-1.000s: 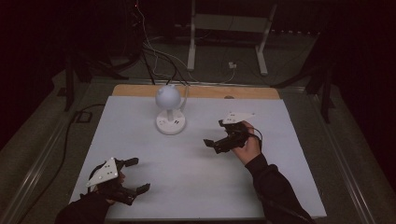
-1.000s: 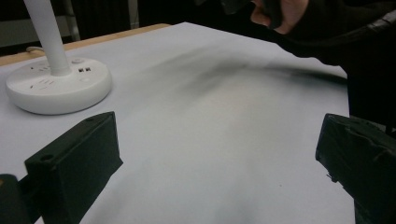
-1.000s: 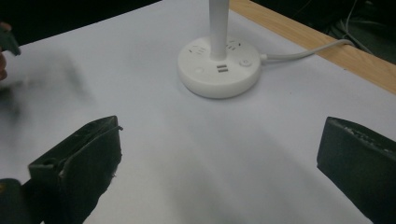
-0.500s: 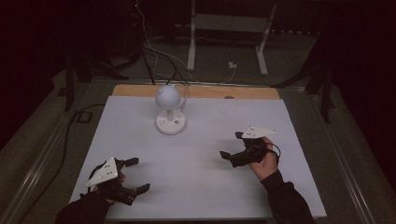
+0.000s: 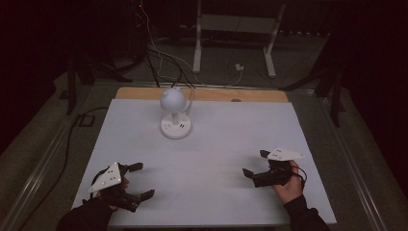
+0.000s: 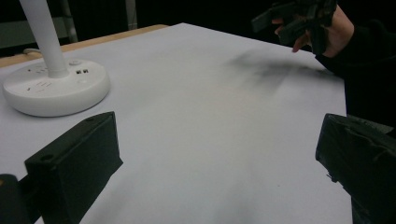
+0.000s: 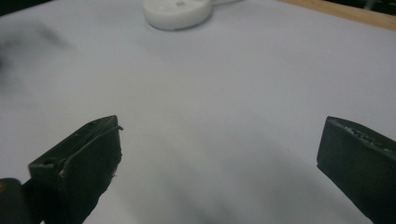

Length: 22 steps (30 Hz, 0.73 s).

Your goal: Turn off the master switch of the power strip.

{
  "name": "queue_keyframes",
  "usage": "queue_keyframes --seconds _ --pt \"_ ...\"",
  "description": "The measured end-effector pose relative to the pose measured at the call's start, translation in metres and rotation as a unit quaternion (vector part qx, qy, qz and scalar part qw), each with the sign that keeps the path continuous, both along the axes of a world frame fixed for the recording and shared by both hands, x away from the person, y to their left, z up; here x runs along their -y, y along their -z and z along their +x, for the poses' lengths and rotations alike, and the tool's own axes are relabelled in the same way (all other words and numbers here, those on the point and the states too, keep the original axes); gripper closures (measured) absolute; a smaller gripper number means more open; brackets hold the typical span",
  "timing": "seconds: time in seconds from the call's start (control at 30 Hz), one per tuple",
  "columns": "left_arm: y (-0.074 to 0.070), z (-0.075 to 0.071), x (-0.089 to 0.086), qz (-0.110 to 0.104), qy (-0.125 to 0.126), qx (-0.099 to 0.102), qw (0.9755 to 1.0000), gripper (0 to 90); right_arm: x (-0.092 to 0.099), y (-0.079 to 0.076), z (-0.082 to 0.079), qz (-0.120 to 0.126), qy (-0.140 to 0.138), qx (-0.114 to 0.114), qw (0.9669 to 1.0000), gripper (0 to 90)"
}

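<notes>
White table point(image 5: 231, 144) — white lamp point(image 5: 174, 114), round base, globe head; both claws wide, empty.

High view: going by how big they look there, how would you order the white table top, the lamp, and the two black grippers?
1. White table top, by far the largest.
2. Lamp, round head on a round base.
3. Left gripper and right gripper: these look about alike, so I would not rank one above the other.

White table point(image 5: 226, 144), lamp point(image 5: 175, 115) on it
</notes>
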<state>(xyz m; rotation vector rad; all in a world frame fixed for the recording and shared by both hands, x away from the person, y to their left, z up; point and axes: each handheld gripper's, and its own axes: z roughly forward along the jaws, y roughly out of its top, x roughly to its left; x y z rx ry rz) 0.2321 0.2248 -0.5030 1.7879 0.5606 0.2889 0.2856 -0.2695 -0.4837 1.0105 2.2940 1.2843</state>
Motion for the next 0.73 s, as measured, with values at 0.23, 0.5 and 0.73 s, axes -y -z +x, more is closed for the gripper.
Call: queue_keyframes --seconds 0.23,0.5,0.73 --pt "0.000 0.000 0.000 -0.001 0.002 0.000 1.0000 0.4 0.010 0.012 -0.013 -0.022 0.019 0.001 0.9996 0.3" --pt "0.000 0.000 0.001 0.002 0.005 -0.001 1.0000 0.4 0.020 0.024 -0.022 -0.034 0.030 -0.004 0.9990 0.3" --pt "0.000 0.000 0.002 0.003 0.005 -0.001 1.0000 0.4 0.021 0.026 -0.022 -0.034 0.031 0.000 0.9989 0.3"
